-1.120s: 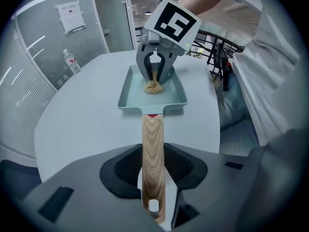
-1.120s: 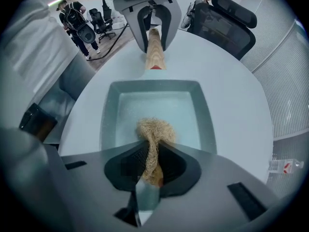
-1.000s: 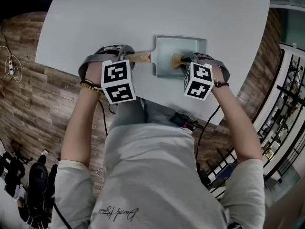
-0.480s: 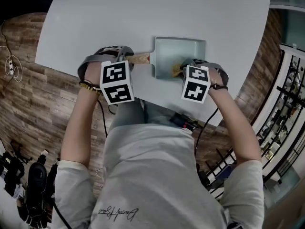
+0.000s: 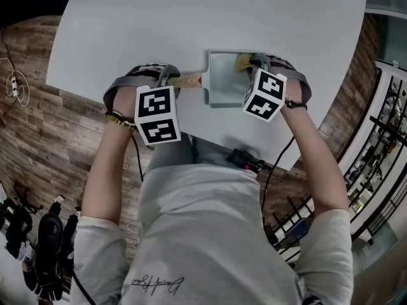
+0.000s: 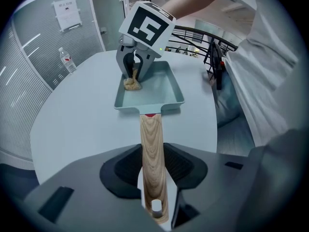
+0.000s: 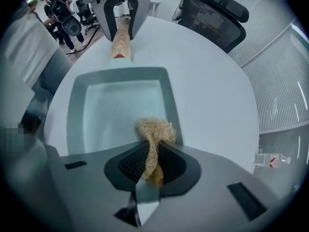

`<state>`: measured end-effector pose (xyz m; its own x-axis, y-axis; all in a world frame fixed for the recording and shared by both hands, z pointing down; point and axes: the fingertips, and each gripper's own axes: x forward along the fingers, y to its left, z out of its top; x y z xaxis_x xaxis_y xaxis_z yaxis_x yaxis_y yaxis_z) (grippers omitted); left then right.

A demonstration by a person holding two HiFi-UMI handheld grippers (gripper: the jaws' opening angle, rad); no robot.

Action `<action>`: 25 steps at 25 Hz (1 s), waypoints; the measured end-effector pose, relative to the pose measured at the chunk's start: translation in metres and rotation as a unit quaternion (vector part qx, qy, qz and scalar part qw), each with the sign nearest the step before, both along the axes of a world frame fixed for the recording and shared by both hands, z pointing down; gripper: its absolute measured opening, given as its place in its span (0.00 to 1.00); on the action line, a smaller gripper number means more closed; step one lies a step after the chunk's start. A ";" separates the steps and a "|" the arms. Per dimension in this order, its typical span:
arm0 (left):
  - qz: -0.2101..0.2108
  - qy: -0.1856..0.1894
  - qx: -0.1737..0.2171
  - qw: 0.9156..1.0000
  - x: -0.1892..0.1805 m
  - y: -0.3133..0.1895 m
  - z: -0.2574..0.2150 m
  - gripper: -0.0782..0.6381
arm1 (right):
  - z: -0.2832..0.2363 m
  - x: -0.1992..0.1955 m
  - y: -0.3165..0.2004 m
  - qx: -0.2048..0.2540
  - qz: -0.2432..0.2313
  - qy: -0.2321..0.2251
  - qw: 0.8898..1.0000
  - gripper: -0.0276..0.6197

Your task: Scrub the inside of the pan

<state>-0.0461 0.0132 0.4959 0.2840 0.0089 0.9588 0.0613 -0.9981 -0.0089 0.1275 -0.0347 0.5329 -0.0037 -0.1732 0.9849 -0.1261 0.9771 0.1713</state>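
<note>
A pale green rectangular pan (image 5: 229, 81) with a wooden handle (image 5: 186, 79) lies on the white table (image 5: 159, 24). My left gripper (image 6: 153, 178) is shut on the wooden handle (image 6: 152, 149), holding the pan (image 6: 154, 88) level. My right gripper (image 7: 152, 166) is shut on a tan fibrous scrubber (image 7: 154, 134), whose tuft rests on the pan floor (image 7: 120, 110) near the pan's right wall. In the head view the scrubber (image 5: 243, 61) sits at the pan's far right corner, under my right gripper (image 5: 254, 65).
A black office chair (image 7: 212, 13) stands beyond the table. A water bottle (image 6: 66, 61) is at the table's far side. Railings and wooden floor surround the table; a black device (image 5: 247, 161) hangs at the person's waist.
My right gripper has slid the scrubber from the pan's near side to its far right corner. The left gripper keeps its hold on the handle, and the pan has barely shifted.
</note>
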 end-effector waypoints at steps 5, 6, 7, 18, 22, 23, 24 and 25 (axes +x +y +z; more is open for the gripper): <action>-0.009 0.002 0.002 1.000 0.001 -0.001 0.000 0.31 | 0.000 0.001 0.001 0.018 -0.015 0.005 1.000 0.15; -0.010 0.000 0.002 1.000 0.001 -0.001 0.000 0.31 | 0.000 0.001 0.001 0.017 -0.011 -0.001 1.000 0.15; -0.011 -0.001 0.002 1.000 0.000 -0.001 0.001 0.31 | 0.001 0.000 0.000 0.014 -0.008 -0.004 1.000 0.15; -0.015 -0.008 0.007 1.000 -0.002 -0.005 0.005 0.31 | 0.002 0.003 0.032 -0.018 -0.016 0.002 1.000 0.15; -0.017 -0.009 0.011 1.000 -0.002 -0.007 0.005 0.31 | 0.001 0.005 0.056 -0.058 -0.012 -0.007 0.998 0.15; -0.018 -0.009 0.012 1.000 -0.002 -0.007 0.006 0.31 | 0.001 0.005 0.062 -0.069 -0.011 -0.008 0.998 0.15; -0.019 -0.009 0.013 1.000 -0.002 -0.008 0.006 0.31 | 0.001 0.006 0.068 -0.080 -0.011 -0.009 0.997 0.15; -0.020 -0.009 0.015 1.000 -0.002 -0.008 0.006 0.31 | 0.001 0.007 0.073 -0.090 -0.011 -0.009 0.996 0.15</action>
<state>-0.0481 0.0050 0.5019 0.2655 -0.0306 0.9636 0.0215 -0.9991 -0.0377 0.1345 0.0384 0.5337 -0.0229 0.0072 0.9997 -0.1060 0.9943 -0.0096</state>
